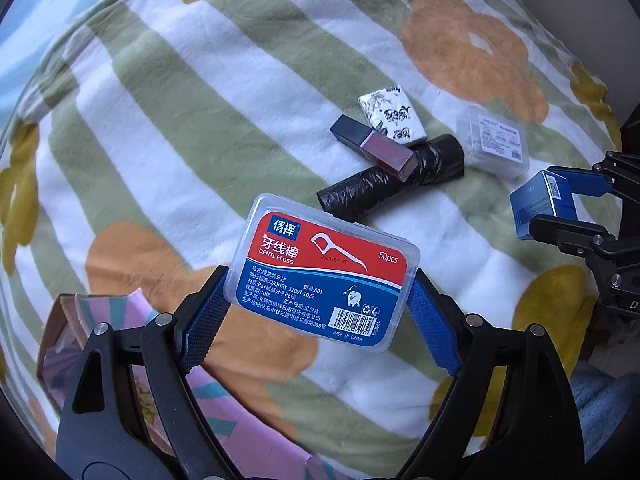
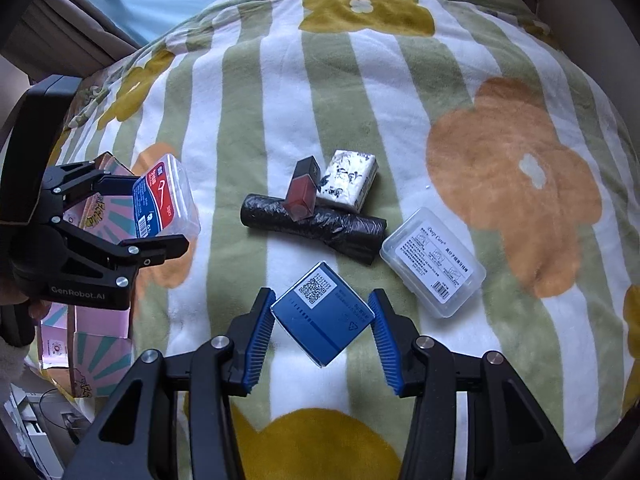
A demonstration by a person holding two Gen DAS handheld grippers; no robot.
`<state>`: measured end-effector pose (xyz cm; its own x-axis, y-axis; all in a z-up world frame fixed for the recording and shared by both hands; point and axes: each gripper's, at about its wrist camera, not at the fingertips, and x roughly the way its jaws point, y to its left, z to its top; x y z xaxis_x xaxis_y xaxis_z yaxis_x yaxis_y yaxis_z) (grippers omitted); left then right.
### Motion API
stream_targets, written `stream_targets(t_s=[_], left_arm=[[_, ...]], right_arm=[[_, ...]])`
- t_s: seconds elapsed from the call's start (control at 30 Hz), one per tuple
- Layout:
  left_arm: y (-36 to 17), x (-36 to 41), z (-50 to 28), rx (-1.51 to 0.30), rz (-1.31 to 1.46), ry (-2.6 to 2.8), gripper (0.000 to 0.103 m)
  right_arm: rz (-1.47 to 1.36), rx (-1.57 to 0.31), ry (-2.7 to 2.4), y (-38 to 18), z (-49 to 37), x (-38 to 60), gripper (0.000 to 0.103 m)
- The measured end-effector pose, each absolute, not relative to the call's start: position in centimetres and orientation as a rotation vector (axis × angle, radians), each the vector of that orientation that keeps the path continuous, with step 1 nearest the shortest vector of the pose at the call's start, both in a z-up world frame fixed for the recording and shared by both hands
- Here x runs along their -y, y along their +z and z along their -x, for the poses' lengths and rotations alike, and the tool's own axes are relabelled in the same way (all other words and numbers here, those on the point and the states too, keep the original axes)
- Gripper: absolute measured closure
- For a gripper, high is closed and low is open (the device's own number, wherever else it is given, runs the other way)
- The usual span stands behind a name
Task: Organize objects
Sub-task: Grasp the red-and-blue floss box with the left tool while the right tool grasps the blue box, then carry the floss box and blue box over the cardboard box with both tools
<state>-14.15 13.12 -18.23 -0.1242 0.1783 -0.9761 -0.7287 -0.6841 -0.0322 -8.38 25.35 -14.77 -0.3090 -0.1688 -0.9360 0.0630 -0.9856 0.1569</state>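
While both grippers hang above the bed, we hold one item in each. Our left gripper [image 1: 316, 304] clamps a clear rigid plastic dental floss box [image 1: 326, 270] with a red and blue printed label; the ribbed blue pads [image 1: 202, 316] press on its two short ends, and the box sits tilted, clear of the fabric. Our right gripper [image 2: 322, 328] grips a small blue glossy carton [image 2: 324, 314] by two opposite corners, its face turned like a diamond.

Below lies a plush blanket [image 2: 400, 100] with green and white stripes and rounded orange and mustard flowers. On it rests a roll of crinkled black plastic bags [image 2: 316, 224]. A square-section lip gloss tube [image 2: 304, 190] with a black cap leans across the roll, touching a soft white tissue pack [image 2: 350, 180] printed in black. A second clear plastic case [image 2: 432, 262], with a white label, lies just beside the roll's end. A pink patterned cardboard box [image 1: 100, 344] stands open near the left gripper.
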Motion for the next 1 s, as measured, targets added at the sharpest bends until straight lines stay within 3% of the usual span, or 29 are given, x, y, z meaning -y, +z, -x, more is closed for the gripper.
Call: stream_targets(t_s=[0.57,1.0], left_arm=[[-4.6,-7.1,8.0,-0.114,1.530,2.366,0.018],[-1.9,-4.1,2.8,0.056,1.509,2.600,0.018]], right_arm=[[-1.611,0.003,-2.407,-3.9,7.9,-22.7,0.059],[-1.536,-0.053,-2.443,-1.5,6.5,-21.3,0.059]])
